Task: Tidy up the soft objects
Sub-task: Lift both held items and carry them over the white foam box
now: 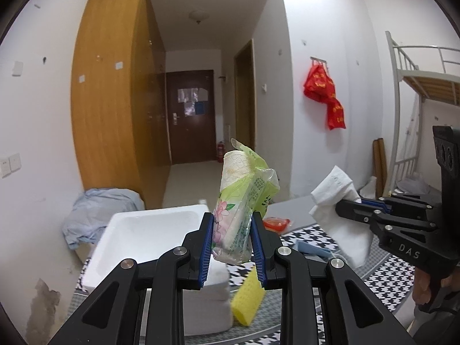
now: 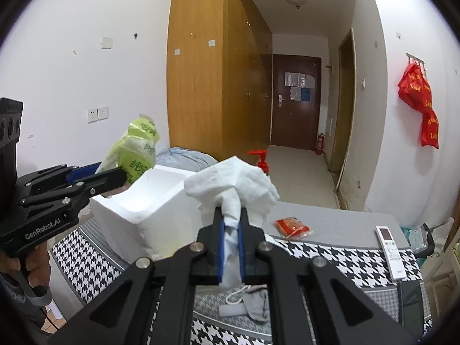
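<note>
Soft green plastic tissue pack [image 1: 240, 210] and crumpled white cloth [image 2: 233, 189], each clamped in its own tongs above the patterned table.

The tissue pack, printed with a pink flower, stands upright between the blue pads of the left gripper [image 1: 233, 230], which press on its lower half while its torn top rises well above the fingertips. The white cloth bunches out past the tips of the right gripper [image 2: 231, 224], whose jaws are squeezed nearly together on a thin fold of it. Both held items hang in the air above a black-and-white houndstooth tablecloth [image 2: 345, 258], just beside a white foam box [image 1: 149, 230]. A yellow sponge [image 1: 247, 302] lies on the cloth below the left gripper, against the box.
</note>
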